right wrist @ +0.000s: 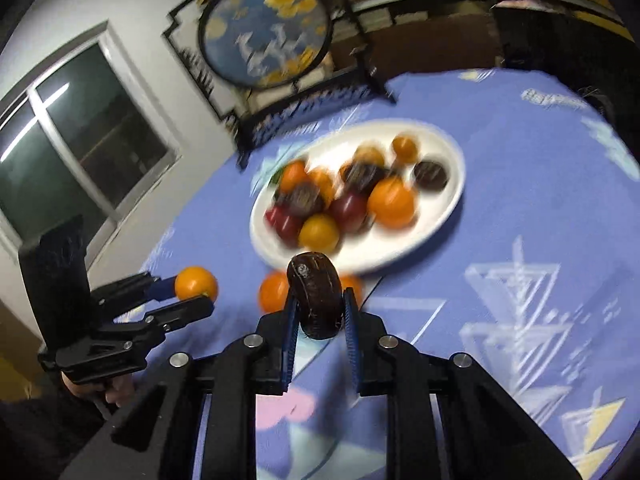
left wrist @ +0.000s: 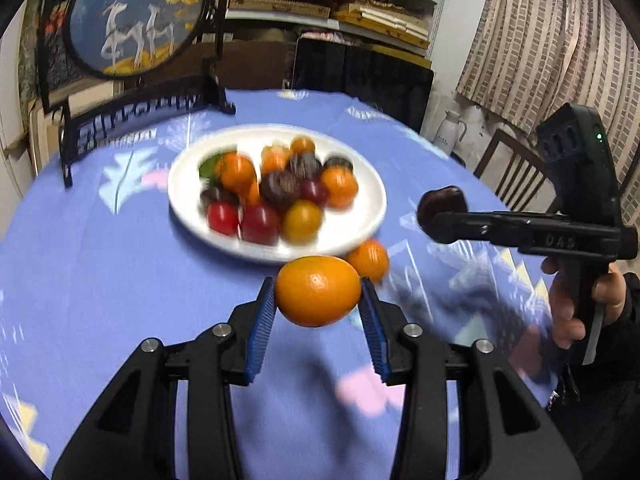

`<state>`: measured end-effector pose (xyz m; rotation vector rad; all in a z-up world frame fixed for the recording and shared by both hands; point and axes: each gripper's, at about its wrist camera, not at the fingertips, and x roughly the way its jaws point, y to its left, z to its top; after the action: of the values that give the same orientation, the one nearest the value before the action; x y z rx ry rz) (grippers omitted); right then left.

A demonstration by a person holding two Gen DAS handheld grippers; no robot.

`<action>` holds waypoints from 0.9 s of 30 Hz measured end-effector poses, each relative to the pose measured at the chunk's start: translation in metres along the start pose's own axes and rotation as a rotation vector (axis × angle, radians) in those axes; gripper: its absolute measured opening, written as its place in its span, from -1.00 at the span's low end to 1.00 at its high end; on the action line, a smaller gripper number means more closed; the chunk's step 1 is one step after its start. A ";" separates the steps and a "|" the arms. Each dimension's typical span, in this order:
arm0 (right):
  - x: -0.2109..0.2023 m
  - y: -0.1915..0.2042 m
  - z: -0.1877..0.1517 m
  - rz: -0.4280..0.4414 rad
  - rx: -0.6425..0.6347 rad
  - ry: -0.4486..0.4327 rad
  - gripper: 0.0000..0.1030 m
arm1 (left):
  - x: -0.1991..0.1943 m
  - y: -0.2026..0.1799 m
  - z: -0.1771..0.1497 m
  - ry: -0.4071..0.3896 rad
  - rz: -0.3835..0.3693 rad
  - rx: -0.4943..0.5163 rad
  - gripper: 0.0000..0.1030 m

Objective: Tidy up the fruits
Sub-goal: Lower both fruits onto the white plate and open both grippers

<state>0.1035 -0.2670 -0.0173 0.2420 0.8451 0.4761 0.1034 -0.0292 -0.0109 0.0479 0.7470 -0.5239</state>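
My left gripper [left wrist: 318, 298] is shut on an orange kumquat-like fruit [left wrist: 317, 290], held above the blue tablecloth just in front of the white plate [left wrist: 360, 224]. The plate holds several orange, red, yellow and dark fruits. My right gripper [right wrist: 320, 308] is shut on a dark brown fruit [right wrist: 314, 294], held near the plate's front edge; it shows at the right of the left wrist view [left wrist: 440, 220]. The left gripper with its orange fruit shows at the left of the right wrist view [right wrist: 192, 292]. A loose orange fruit [left wrist: 368, 260] lies on the cloth beside the plate.
A round painted screen on a black stand [left wrist: 132, 20] stands at the table's back left. Shelves with boxes [left wrist: 332, 4] and a dark chair [left wrist: 360, 76] are behind the table. A wooden chair [left wrist: 512, 172] and curtain are at the right. A window [right wrist: 80, 132] is at the left.
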 end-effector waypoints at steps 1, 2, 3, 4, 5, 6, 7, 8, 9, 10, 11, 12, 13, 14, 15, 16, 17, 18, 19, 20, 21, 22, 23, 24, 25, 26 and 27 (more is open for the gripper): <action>-0.001 -0.003 0.008 0.001 0.008 -0.005 -0.58 | 0.002 0.001 0.007 -0.009 0.004 0.003 -0.21; 0.001 -0.007 0.020 0.004 0.019 -0.009 -0.58 | 0.006 0.003 0.019 -0.018 0.007 0.004 -0.21; 0.004 -0.010 0.031 -0.002 0.030 -0.014 -0.58 | 0.011 0.005 0.030 -0.023 0.009 0.004 -0.21; 0.008 -0.014 0.038 -0.009 0.040 -0.016 -0.58 | 0.019 0.010 0.045 -0.029 0.016 -0.001 -0.21; 0.015 -0.019 0.048 -0.014 0.057 -0.015 -0.58 | 0.029 0.014 0.059 -0.026 0.018 -0.011 -0.21; 0.025 -0.025 0.059 -0.022 0.074 -0.010 -0.58 | 0.039 0.017 0.070 -0.021 0.015 -0.020 -0.21; 0.035 -0.030 0.067 -0.037 0.088 -0.009 -0.58 | 0.050 0.019 0.080 -0.017 0.017 -0.021 -0.21; 0.045 -0.033 0.073 -0.053 0.096 -0.006 -0.58 | 0.059 0.022 0.088 -0.013 0.023 -0.022 -0.21; 0.055 -0.037 0.080 -0.066 0.105 -0.004 -0.58 | 0.069 0.024 0.096 -0.009 0.033 -0.022 -0.21; 0.064 -0.041 0.085 -0.077 0.114 -0.001 -0.58 | 0.081 0.027 0.103 0.002 0.039 -0.027 -0.21; 0.076 -0.045 0.092 -0.091 0.122 0.004 -0.58 | 0.091 0.030 0.107 0.017 0.039 -0.035 -0.21; 0.084 -0.047 0.096 -0.099 0.127 0.008 -0.51 | 0.100 0.033 0.110 0.033 0.039 -0.045 -0.21; 0.093 -0.051 0.101 -0.108 0.138 0.016 -0.43 | 0.109 0.036 0.112 0.054 0.039 -0.054 -0.21; 0.097 -0.053 0.101 -0.110 0.146 0.025 -0.35 | 0.113 0.038 0.112 0.064 0.043 -0.061 -0.20; 0.098 -0.053 0.101 -0.113 0.146 0.023 -0.13 | 0.113 0.039 0.111 0.059 0.041 -0.067 -0.17; 0.096 -0.052 0.101 -0.114 0.140 0.011 -0.08 | 0.108 0.039 0.109 0.047 0.030 -0.067 -0.04; 0.091 -0.048 0.098 -0.120 0.119 -0.006 -0.08 | 0.101 0.037 0.105 0.035 0.032 -0.064 0.08; 0.087 -0.045 0.095 -0.122 0.100 -0.011 -0.08 | 0.095 0.036 0.101 0.022 0.039 -0.059 0.32; 0.083 -0.042 0.091 -0.119 0.092 -0.015 -0.08 | 0.085 0.032 0.096 0.002 0.046 -0.048 0.41; 0.075 -0.039 0.084 -0.110 0.083 -0.022 -0.08 | 0.076 0.028 0.090 -0.006 0.040 -0.034 0.43; 0.067 -0.036 0.077 -0.106 0.073 -0.027 -0.08 | 0.069 0.024 0.085 -0.006 0.036 -0.020 0.48; 0.061 -0.034 0.072 -0.103 0.066 -0.028 -0.08 | 0.060 0.020 0.077 -0.007 0.042 -0.004 0.56; 0.053 -0.032 0.063 -0.097 0.059 -0.028 -0.08 | 0.053 0.015 0.071 -0.008 0.044 0.008 0.60; 0.045 -0.030 0.054 -0.093 0.057 -0.030 -0.07 | 0.047 0.011 0.063 -0.006 0.042 0.023 0.64; 0.038 -0.029 0.044 -0.091 0.056 -0.030 -0.03 | 0.040 0.004 0.052 0.001 0.042 0.047 0.65; 0.033 -0.028 0.037 -0.090 0.057 -0.028 -0.01 | 0.037 -0.001 0.042 0.011 0.036 0.064 0.65; 0.028 -0.028 0.029 -0.089 0.058 -0.025 0.02 | 0.036 -0.007 0.031 0.028 0.034 0.082 0.65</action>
<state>0.1503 -0.2778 -0.0278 0.2625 0.8419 0.3651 0.1416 -0.0577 -0.0106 0.1442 0.7502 -0.5225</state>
